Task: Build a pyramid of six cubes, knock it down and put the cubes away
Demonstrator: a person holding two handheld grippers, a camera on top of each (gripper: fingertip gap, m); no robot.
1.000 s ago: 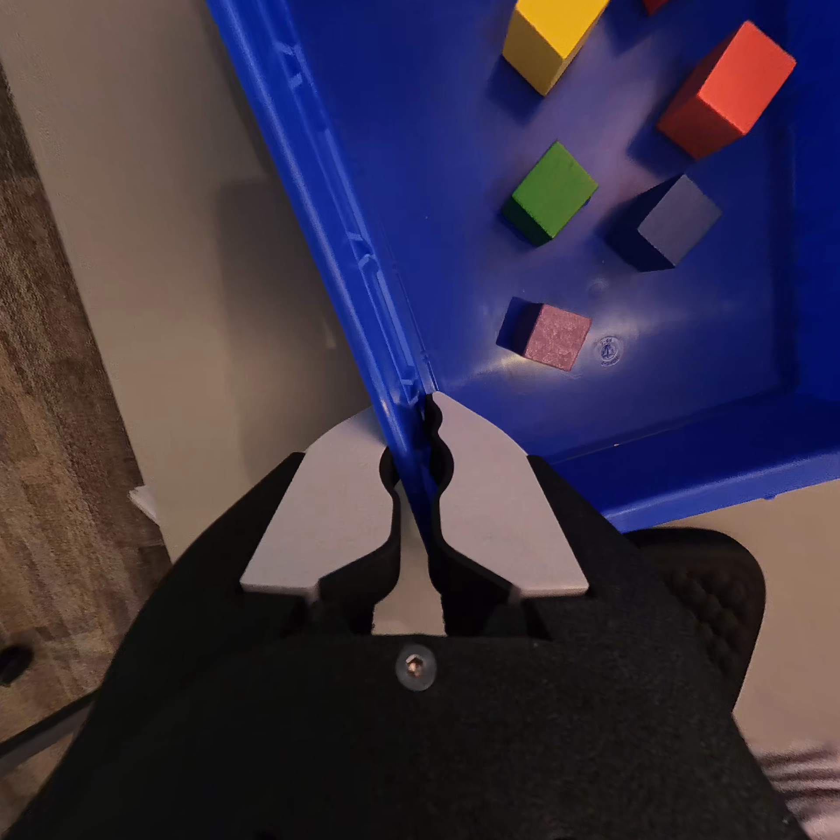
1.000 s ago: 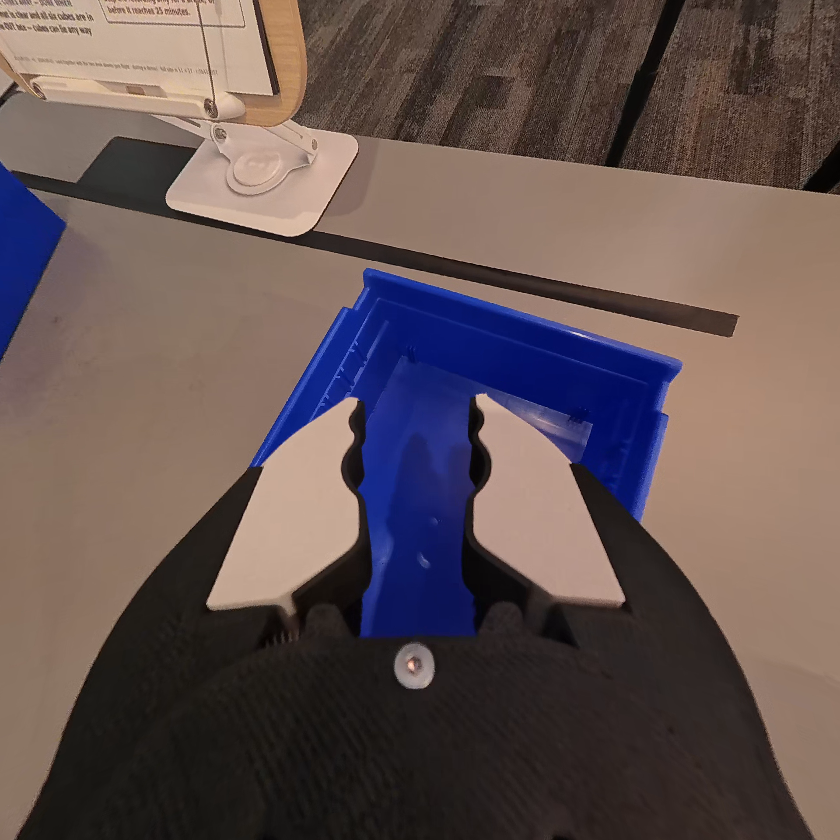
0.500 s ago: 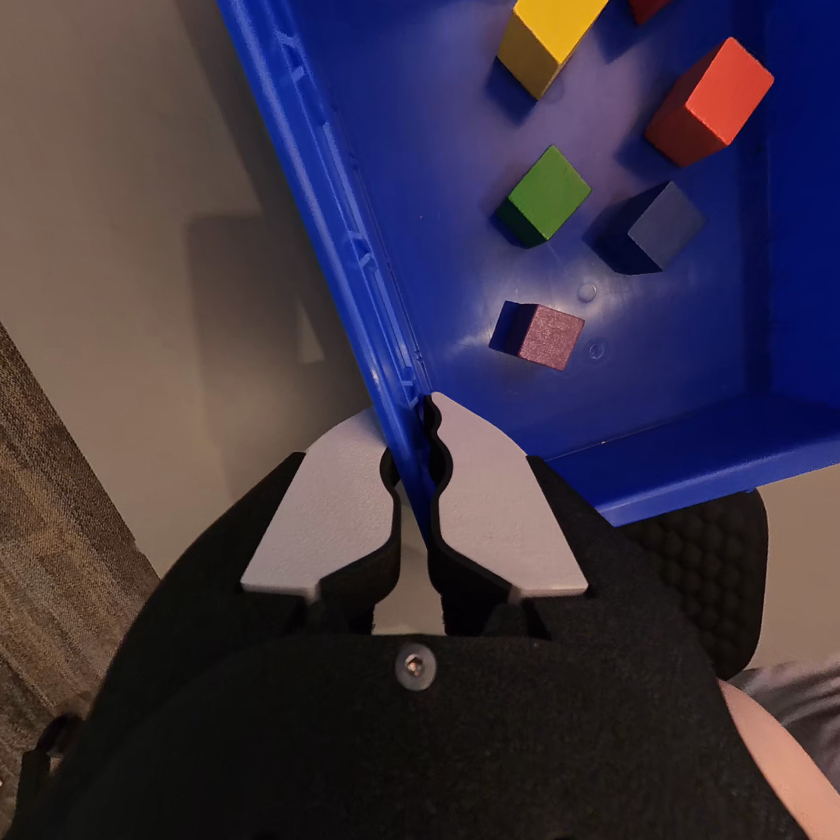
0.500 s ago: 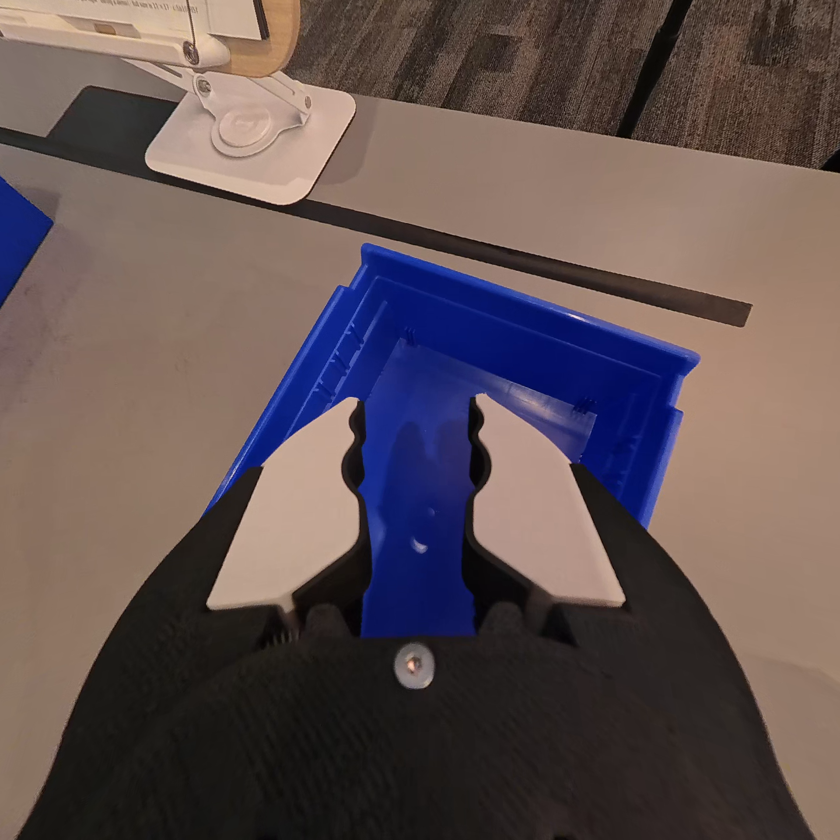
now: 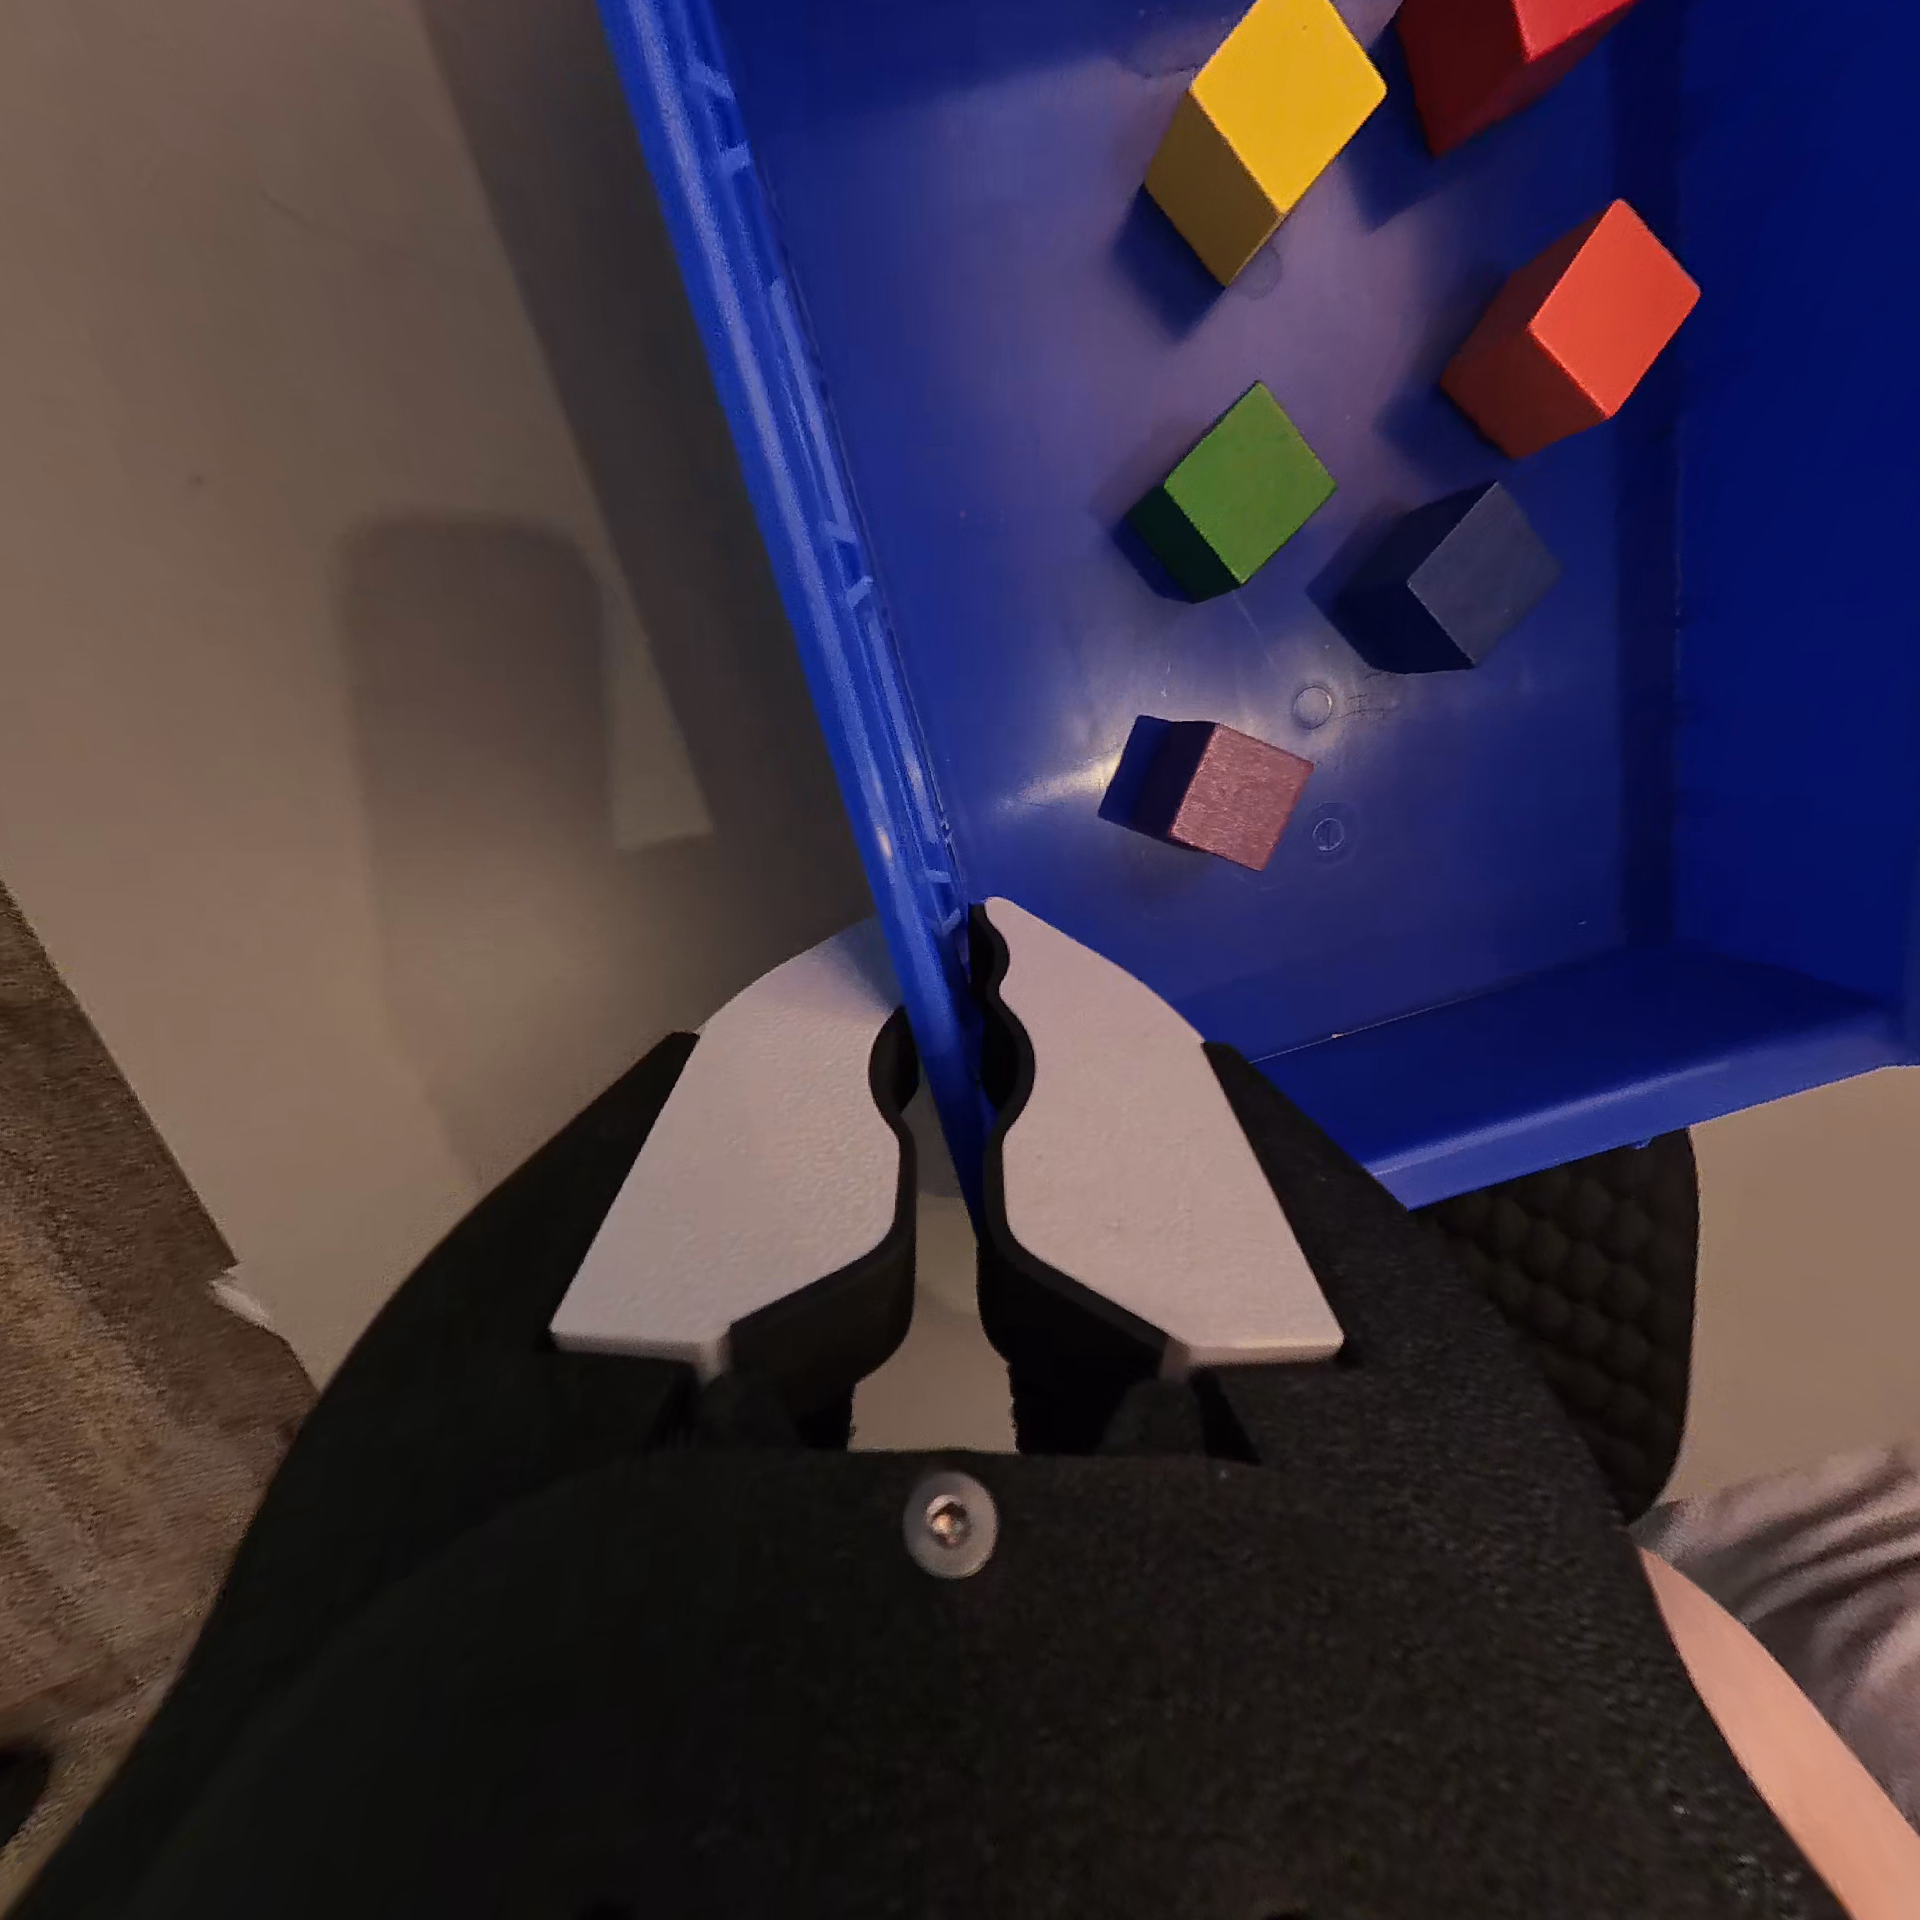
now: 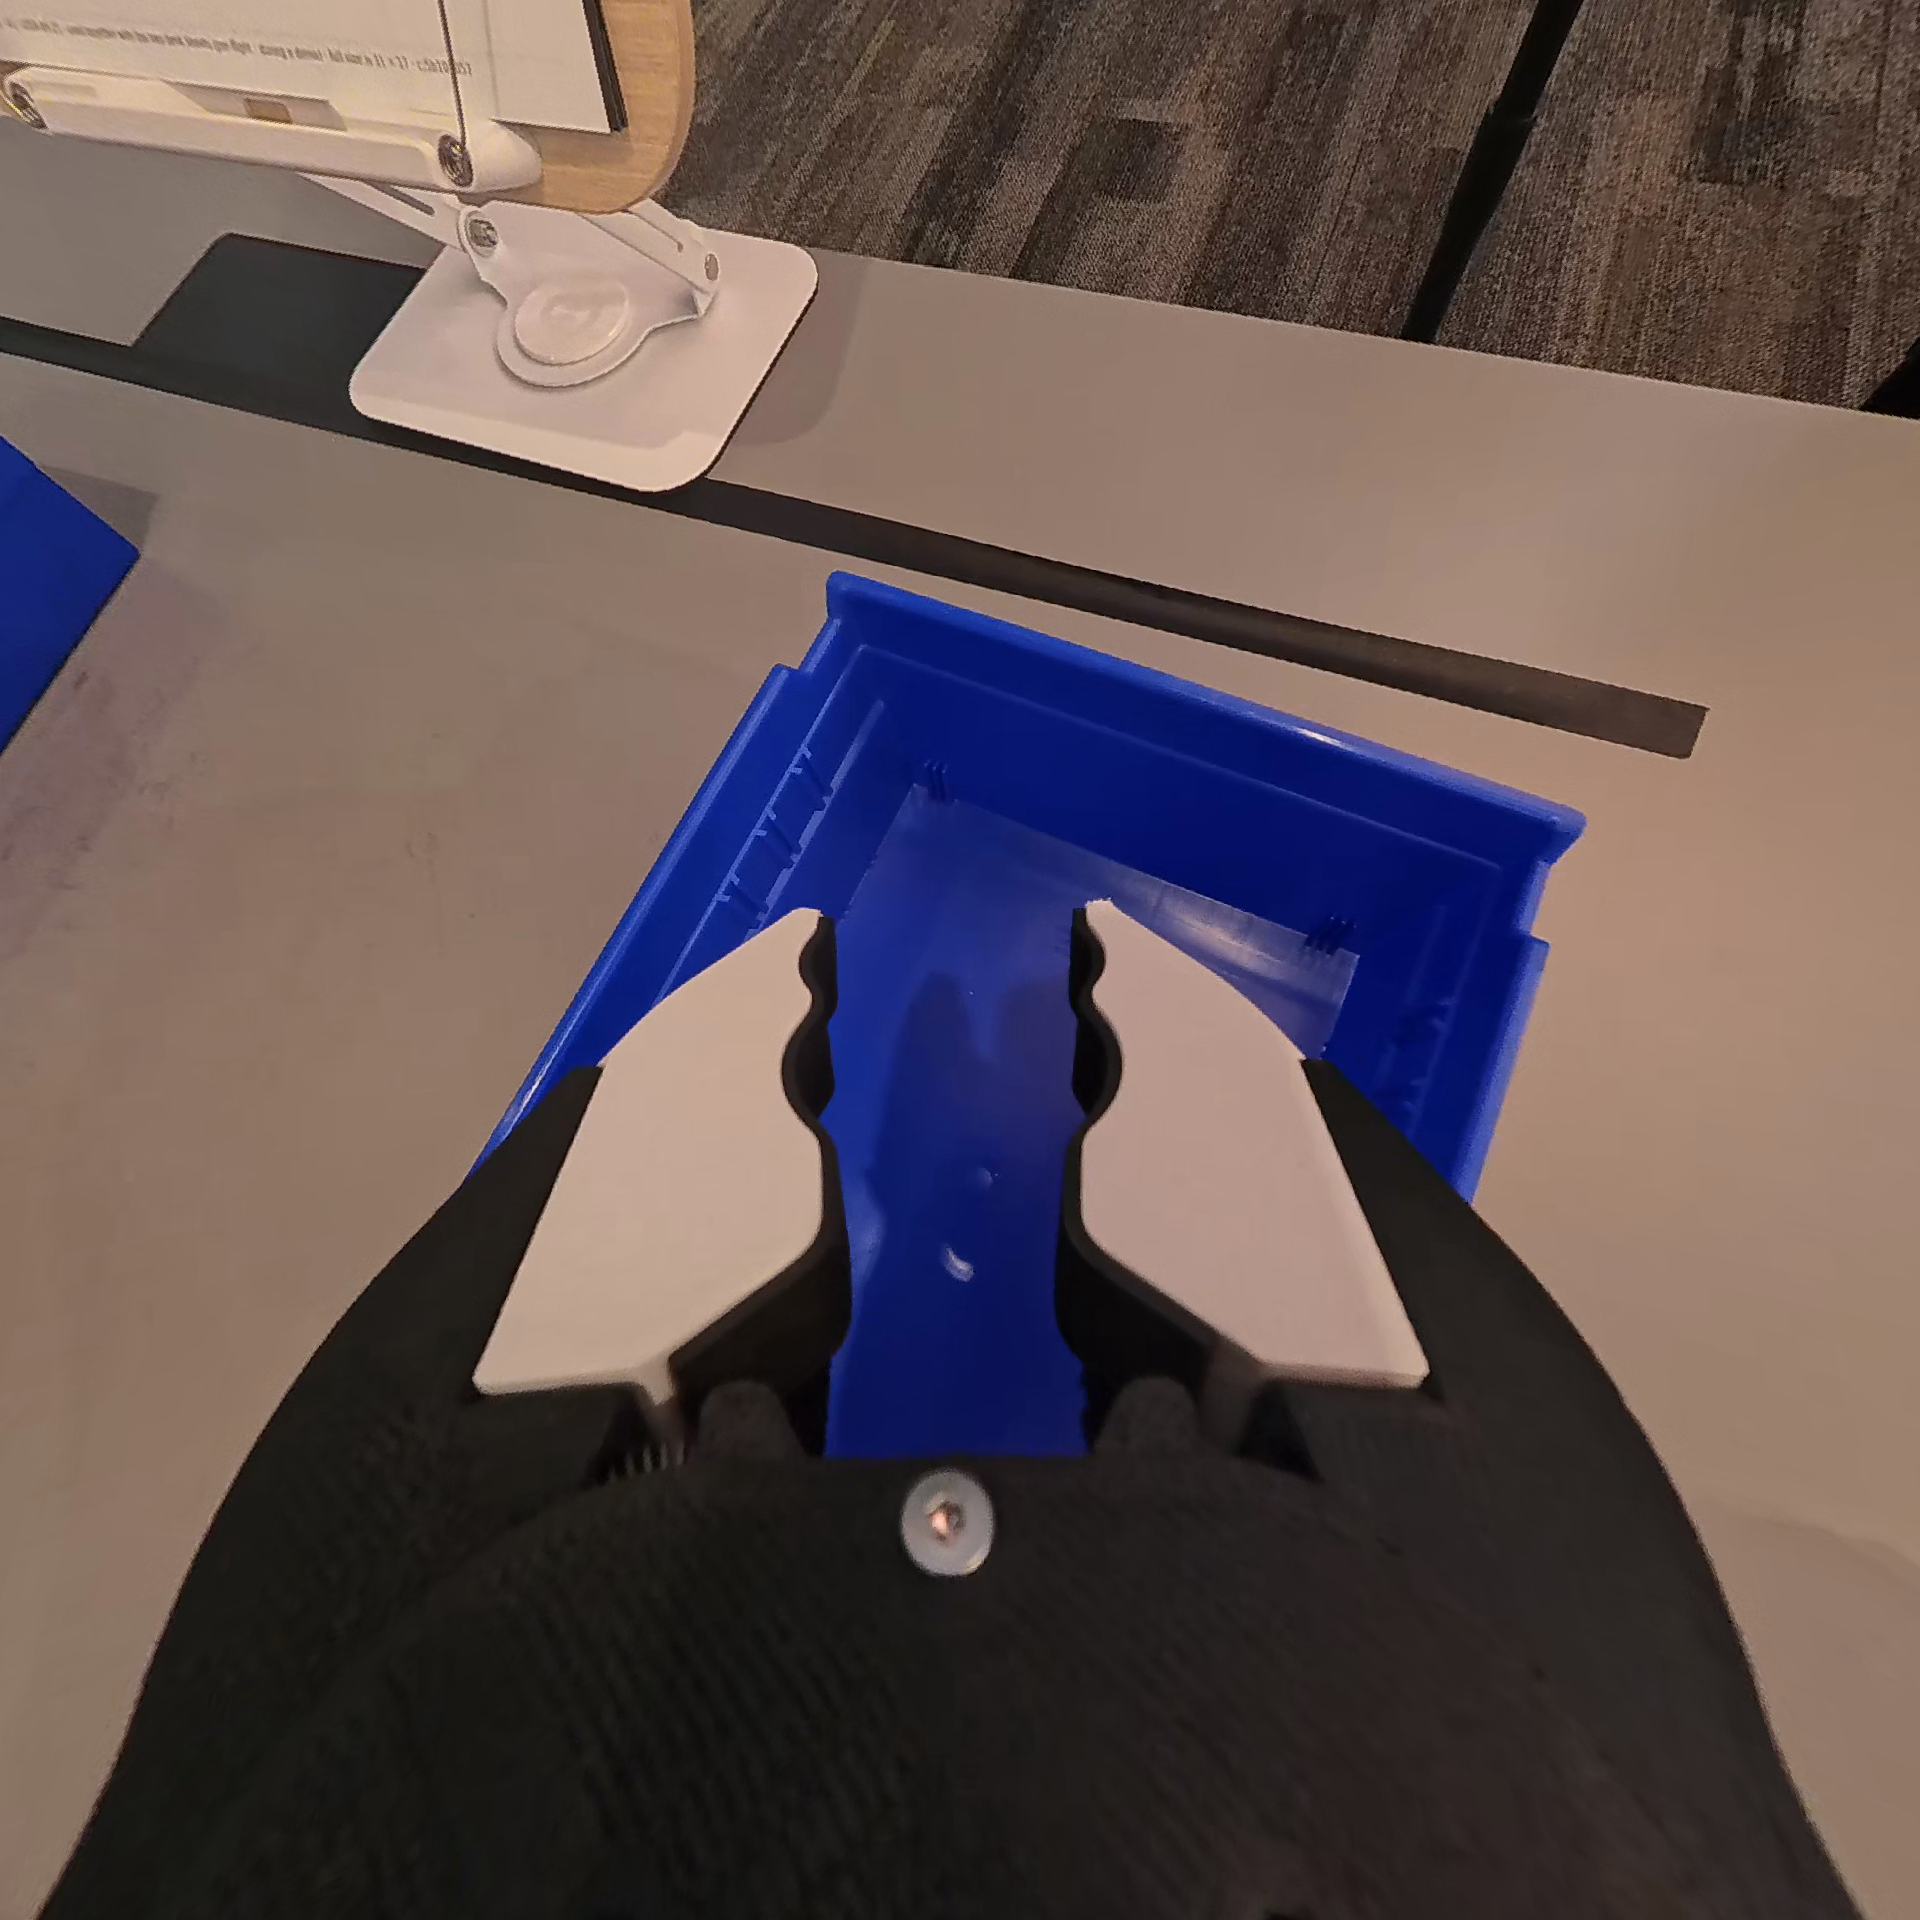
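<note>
Six cubes loose in a blue bin; a second bin empty.

On the first bin's floor, all apart: yellow cube and red cube farthest, the red cut by the frame edge; orange cube by the right wall; green cube and dark blue cube side by side mid-floor; purple cube nearest the near wall. The second bin sits upright on a grey table.
</note>
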